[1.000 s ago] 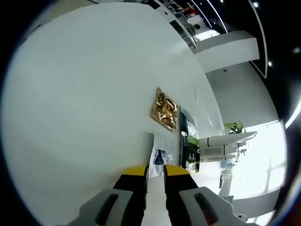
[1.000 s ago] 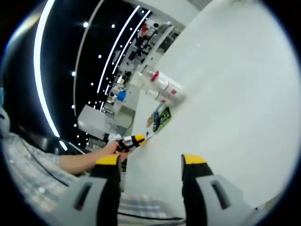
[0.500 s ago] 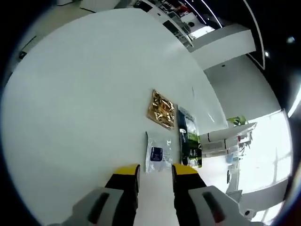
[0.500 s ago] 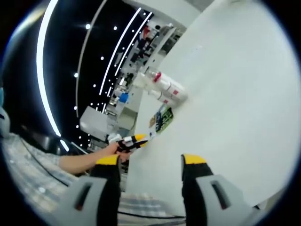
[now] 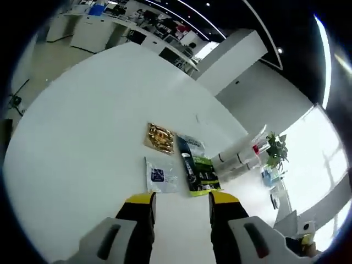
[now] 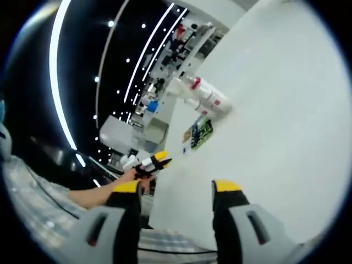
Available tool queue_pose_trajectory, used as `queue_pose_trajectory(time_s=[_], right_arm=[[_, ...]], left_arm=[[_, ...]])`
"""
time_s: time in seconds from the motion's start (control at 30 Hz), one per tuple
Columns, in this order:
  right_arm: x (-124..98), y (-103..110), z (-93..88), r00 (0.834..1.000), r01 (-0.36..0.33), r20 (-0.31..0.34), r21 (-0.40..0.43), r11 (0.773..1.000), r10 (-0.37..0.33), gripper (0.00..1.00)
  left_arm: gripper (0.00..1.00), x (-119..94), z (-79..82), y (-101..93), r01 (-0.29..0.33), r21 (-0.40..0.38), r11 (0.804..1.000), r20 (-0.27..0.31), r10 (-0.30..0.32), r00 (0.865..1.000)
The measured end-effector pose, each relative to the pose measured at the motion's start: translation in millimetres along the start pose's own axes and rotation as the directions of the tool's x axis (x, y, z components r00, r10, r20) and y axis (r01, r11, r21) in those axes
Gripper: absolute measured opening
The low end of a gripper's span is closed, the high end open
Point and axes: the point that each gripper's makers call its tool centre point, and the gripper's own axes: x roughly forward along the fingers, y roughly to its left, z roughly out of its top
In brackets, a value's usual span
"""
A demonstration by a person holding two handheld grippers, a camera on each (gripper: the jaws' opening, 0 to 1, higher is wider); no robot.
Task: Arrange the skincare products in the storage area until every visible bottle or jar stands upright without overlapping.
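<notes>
Two white bottles [image 5: 237,159], one with a red cap, seem to lie on their sides at the far right of the white table [image 5: 88,126]. In the right gripper view the bottles [image 6: 202,98] show up high. My left gripper [image 5: 180,201] is open and holds nothing, hovering just short of a white sachet with a blue label [image 5: 159,175]. My right gripper [image 6: 176,187] is open and empty over the table, well away from the bottles. The left gripper [image 6: 153,163] is also seen there, held in a hand.
A gold sachet [image 5: 159,137], a silvery sachet [image 5: 192,144] and a dark green pouch [image 5: 197,169] lie flat beside the white sachet. The green pouch [image 6: 200,132] lies below the bottles. A person's arm in a checked sleeve [image 6: 49,203] reaches in from the left.
The left gripper's jaws have spread wider, and its camera has drawn back from the white sachet, so the bottles have come into view. The right gripper view has shifted only a little.
</notes>
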Motion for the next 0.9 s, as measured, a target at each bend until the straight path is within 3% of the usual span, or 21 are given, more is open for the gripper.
queue_pose_trajectory(time_s=[0.33, 0.47, 0.6, 0.73, 0.9], right_arm=[[30, 25, -2.4, 0.991, -0.088, -0.110, -0.093, 0.992, 0.078, 0.51], [42, 32, 4.4, 0.985, -0.117, -0.144, -0.145, 0.983, 0.096, 0.53], [51, 39, 19.4, 0.982, -0.141, -0.152, -0.182, 0.973, 0.114, 0.55], [59, 52, 37.9, 0.980, -0.167, -0.156, -0.296, 0.941, 0.125, 0.56], [66, 79, 47.6, 0.974, -0.209, -0.171, -0.439, 0.874, 0.148, 0.61]], left_arm=[[0.43, -54, -10.7, -34.8, 0.017, 0.068, 0.998, 0.132, -0.026, 0.991], [0.61, -77, -7.9, -51.1, 0.038, 0.088, 0.995, 0.192, -0.054, 0.980], [0.64, -105, -6.1, -65.3, -0.005, 0.170, 0.985, 0.239, -0.036, 0.970], [0.65, -126, -8.4, -72.8, -0.070, 0.262, 0.962, 0.260, 0.000, 0.966], [0.69, -150, -8.9, -81.5, -0.125, 0.324, 0.938, 0.300, 0.024, 0.954]])
